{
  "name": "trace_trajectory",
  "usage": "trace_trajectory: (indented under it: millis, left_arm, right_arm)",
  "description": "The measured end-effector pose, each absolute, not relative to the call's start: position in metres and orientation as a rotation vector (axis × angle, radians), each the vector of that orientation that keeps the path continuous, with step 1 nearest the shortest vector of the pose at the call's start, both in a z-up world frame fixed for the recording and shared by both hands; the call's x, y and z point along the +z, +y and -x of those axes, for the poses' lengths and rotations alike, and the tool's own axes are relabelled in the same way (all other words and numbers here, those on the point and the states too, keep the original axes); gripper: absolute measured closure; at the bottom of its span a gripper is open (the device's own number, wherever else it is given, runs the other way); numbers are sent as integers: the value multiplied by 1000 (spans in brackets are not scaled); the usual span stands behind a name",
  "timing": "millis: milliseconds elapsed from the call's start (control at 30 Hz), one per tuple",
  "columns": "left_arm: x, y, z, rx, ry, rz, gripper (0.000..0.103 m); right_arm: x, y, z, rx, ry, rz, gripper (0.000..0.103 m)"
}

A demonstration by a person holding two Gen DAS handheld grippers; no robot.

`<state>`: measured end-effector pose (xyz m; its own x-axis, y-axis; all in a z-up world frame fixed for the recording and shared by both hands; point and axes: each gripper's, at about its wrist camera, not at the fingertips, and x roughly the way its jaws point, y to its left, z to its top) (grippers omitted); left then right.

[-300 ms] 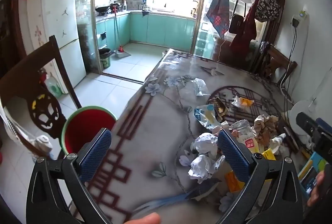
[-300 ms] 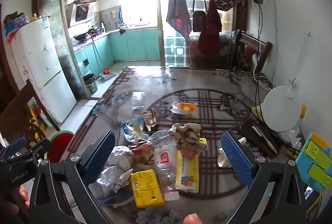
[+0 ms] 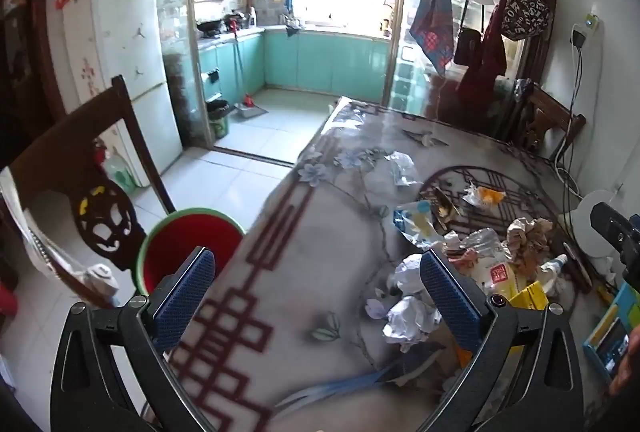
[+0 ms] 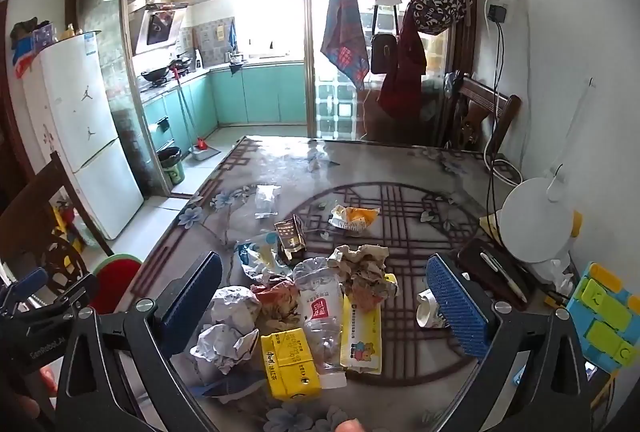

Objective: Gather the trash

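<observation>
A pile of trash lies on the patterned table (image 4: 400, 168): crumpled white paper (image 4: 224, 342), a yellow drink carton (image 4: 289, 364), a crushed clear bottle (image 4: 322, 312), brown crumpled paper (image 4: 362, 272), a yellow wrapper (image 4: 360, 342) and an orange-filled wrapper (image 4: 354, 216). My right gripper (image 4: 324, 302) is open above the pile, empty. My left gripper (image 3: 316, 296) is open and empty over the table's left edge, with the white paper (image 3: 412, 318) by its right finger. A red bin with a green rim (image 3: 188, 236) stands on the floor left of the table.
A dark wooden chair (image 3: 92, 168) stands by the bin. A white lamp base (image 4: 536, 220), a dark case with a pen (image 4: 496, 272) and a blue-and-yellow device (image 4: 604, 316) sit at the table's right side. A white fridge (image 3: 124, 72) is beyond.
Both grippers have shifted only slightly; the views are nearly the same and both stay open.
</observation>
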<state>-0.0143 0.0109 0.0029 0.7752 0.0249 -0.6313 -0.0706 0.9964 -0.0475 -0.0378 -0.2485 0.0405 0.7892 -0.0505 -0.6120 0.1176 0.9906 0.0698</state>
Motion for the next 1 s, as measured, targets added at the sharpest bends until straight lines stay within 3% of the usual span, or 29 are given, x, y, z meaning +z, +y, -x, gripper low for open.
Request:
trace_trajectory:
  millis: [167,800,1000]
  left_arm:
    - [3,7,14,72,647,-3,0]
    - [-1,24,6,68,712,134,0]
    - [-6,31,1,117,768,158,0]
  right_arm:
    - [36,-246,37,-92,689,-119,0]
    - [-9,-240,19,-23,861,-195,0]
    - [-2,-235,21,-36,822,-180,0]
